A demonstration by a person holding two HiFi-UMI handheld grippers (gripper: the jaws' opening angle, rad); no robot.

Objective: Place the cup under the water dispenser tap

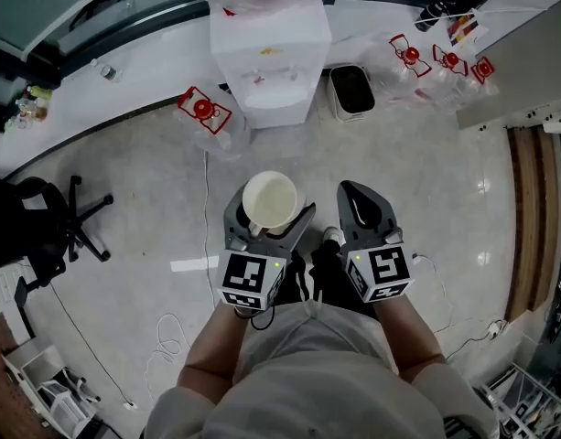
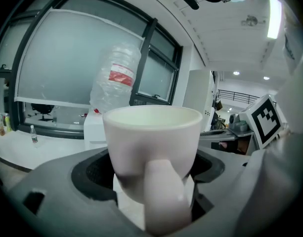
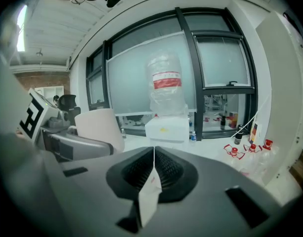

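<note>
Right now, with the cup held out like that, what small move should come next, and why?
Probably carry the cup forward toward the water dispenser. The left tool is shut on the cup, which sits upright, but the dispenser stands well ahead across the floor, so the cup is nowhere near it. The right tool, shut on a paper slip, can simply follow.

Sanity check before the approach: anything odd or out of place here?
The right tool is shut on a small white paper slip, not empty. Clear water jugs lie scattered on the floor either side of the water dispenser. The cup sits upright in the left tool.
</note>
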